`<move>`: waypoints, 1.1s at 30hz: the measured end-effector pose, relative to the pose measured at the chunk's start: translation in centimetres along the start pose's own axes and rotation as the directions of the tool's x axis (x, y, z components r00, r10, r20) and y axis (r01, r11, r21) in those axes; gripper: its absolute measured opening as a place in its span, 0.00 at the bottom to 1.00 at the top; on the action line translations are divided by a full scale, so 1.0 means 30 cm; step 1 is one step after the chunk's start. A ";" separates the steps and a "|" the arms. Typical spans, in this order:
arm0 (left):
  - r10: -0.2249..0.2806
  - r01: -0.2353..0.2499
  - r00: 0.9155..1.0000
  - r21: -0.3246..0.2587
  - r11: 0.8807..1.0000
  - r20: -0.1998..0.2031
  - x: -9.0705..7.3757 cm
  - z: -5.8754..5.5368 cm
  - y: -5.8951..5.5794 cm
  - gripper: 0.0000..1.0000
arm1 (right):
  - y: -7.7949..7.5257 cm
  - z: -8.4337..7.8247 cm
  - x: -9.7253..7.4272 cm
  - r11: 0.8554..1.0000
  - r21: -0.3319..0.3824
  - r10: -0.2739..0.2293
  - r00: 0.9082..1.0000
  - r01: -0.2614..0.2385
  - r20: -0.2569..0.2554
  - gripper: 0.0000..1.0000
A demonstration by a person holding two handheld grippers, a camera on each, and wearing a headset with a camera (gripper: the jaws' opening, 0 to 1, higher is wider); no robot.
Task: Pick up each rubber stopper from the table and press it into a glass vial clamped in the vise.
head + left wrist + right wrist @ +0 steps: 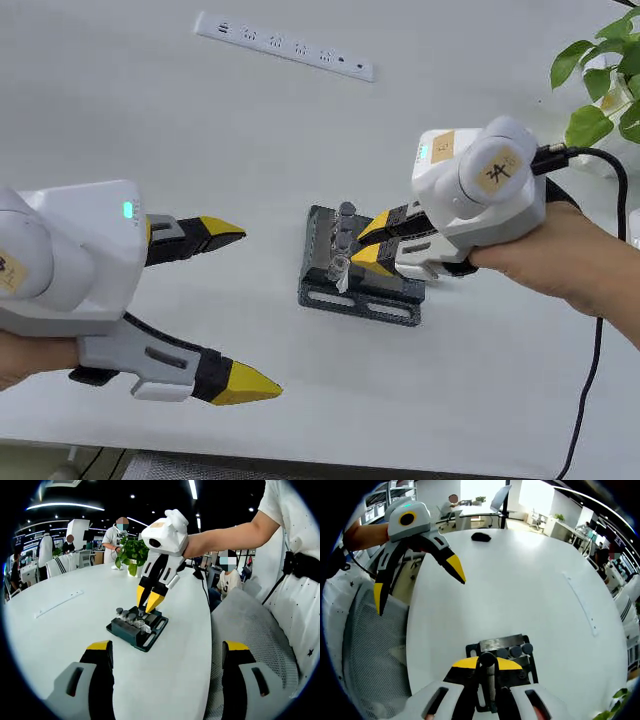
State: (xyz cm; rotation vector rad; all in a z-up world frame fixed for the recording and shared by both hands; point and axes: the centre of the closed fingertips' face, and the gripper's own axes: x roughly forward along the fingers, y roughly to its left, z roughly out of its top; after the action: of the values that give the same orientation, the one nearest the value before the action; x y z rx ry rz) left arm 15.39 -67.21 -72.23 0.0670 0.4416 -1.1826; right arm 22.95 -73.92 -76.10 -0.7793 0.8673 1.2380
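Several glass vials [343, 240] stand in a row in the vise [360, 295], out in the middle of the bench [200, 130]. On the end vial sits a dark rubber stopper [487, 659], and the right hand-held gripper [368, 243] has its jaws drawn in on it. Pressing-in looks to be the step in hand. The next move calls for a straight downward push, then letting go. The left hand-held gripper [257, 310] hovers toward the bench's near left edge, jaws wide apart, carrying nothing.

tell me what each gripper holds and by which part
Left gripper holds nothing. Right gripper fingers pinch the sides of a dark stopper atop a vial, over the vise.
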 end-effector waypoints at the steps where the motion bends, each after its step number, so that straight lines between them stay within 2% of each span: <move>1: 0.000 0.000 1.000 0.000 1.000 0.001 0.000 0.000 0.000 0.89 | -0.001 0.000 0.004 1.000 0.000 0.003 1.000 -0.003 -0.001 0.07; 18: 0.000 0.001 1.000 -0.013 1.000 0.009 0.006 -0.006 0.011 0.88 | -0.006 -0.022 0.039 1.000 -0.011 0.028 0.998 -0.029 -0.053 0.07; 33: 0.001 -0.001 1.000 -0.025 1.000 0.013 0.010 -0.012 0.020 0.88 | 0.001 -0.032 0.057 0.999 -0.019 0.048 0.996 -0.049 -0.076 0.07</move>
State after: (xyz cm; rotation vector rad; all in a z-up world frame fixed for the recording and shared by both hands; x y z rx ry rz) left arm 15.92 -67.13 -72.78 0.0377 0.4452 -1.1759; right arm 22.99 -73.97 -78.06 -0.8307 0.9412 1.2687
